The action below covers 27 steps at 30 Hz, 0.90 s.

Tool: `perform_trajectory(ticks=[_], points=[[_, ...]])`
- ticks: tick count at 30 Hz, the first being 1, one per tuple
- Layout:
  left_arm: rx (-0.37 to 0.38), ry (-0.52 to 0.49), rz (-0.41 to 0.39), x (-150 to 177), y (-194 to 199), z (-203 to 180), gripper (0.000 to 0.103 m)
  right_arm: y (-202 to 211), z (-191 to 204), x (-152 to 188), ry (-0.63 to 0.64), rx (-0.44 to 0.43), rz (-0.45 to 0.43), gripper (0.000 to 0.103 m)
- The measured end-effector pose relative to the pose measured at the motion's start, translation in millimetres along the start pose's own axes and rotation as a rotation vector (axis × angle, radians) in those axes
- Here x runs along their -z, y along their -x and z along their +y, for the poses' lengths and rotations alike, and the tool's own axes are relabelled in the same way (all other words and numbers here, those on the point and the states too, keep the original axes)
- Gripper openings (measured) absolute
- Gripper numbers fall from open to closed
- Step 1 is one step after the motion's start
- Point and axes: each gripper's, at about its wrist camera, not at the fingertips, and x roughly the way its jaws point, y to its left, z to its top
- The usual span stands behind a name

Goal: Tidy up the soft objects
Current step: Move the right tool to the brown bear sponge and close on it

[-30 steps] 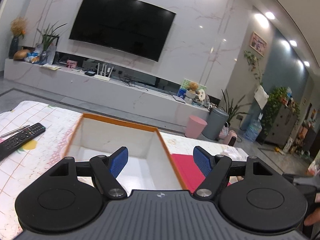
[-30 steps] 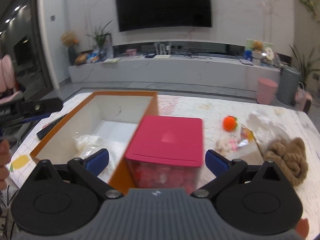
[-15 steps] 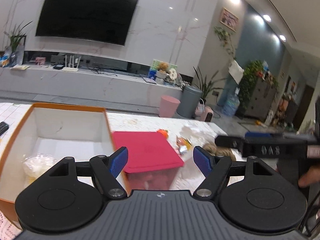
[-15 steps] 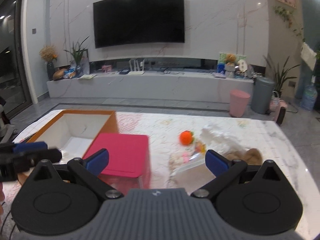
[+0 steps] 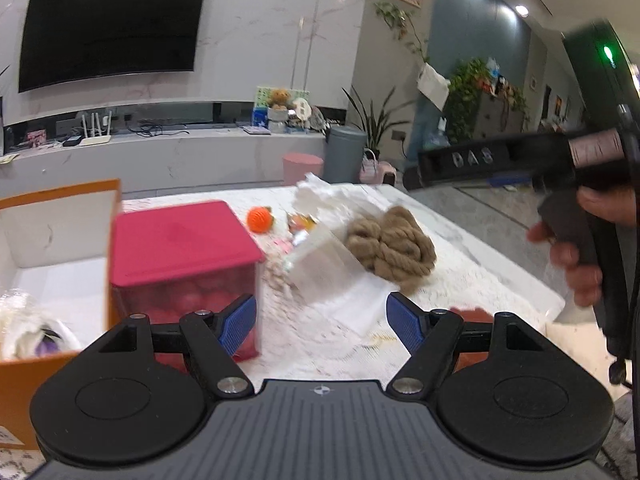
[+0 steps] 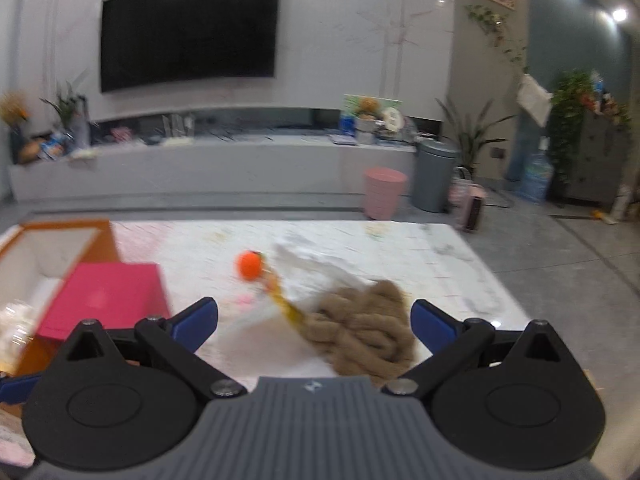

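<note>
Right now the brown yarn bundle [image 6: 366,330] lies on the white table [image 6: 440,260] just ahead of my right gripper [image 6: 314,320], whose jaws stand wide with nothing between them. My left gripper [image 5: 321,318] is equally wide and empty, hanging over the table between the pink-lidded box [image 5: 180,248] and the yarn. I judge the step in hand to be a reach for the yarn. To do it well I would come down over the thick middle of the bundle, so the jaws close on several loops rather than one loose strand that could trail out.

Touching the yarn's near side lies a clear plastic bag [image 5: 320,264] with small wrapped items at its far end, and an orange ball [image 6: 249,265] sits beyond it. The bag could get pinched along with the yarn. Further left stands the orange box [image 5: 60,216], open, with soft white things already inside; it seems the likely destination. The pink-lidded box stands against it, so I would carry the yarn over that lid.
</note>
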Motion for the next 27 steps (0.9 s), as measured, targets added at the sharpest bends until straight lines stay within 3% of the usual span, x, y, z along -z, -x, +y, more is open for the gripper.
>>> perform_trajectory(ticks=[3, 11, 16, 20, 22, 27], points=[[0.022, -0.035, 0.014, 8.6, -9.2, -15.6, 0.087, -6.1, -13.4, 6.3, -0.027, -0.003, 0.001, 0.101], [0.03, -0.057, 0.051, 26.8, -38.9, -43.9, 0.087, -59.3, -51.3, 28.8, -0.183, -0.011, 0.208, 0.101], [0.05, -0.064, 0.046, 38.5, -45.4, -50.2, 0.087, -93.6, -64.0, 55.3, -0.227, -0.013, 0.496, 0.1], [0.054, -0.092, 0.069, 45.7, -52.1, -57.7, 0.087, -115.1, -59.8, 83.4, -0.159, 0.018, 0.701, 0.101], [0.053, -0.102, 0.068, 47.8, -50.8, -57.6, 0.087, -114.7, -57.5, 88.6, -0.111, 0.064, 0.727, 0.101], [0.052, -0.073, 0.078, 49.5, -51.1, -52.5, 0.087, -117.5, -65.4, 90.7, -0.15, 0.085, 0.75, 0.1]])
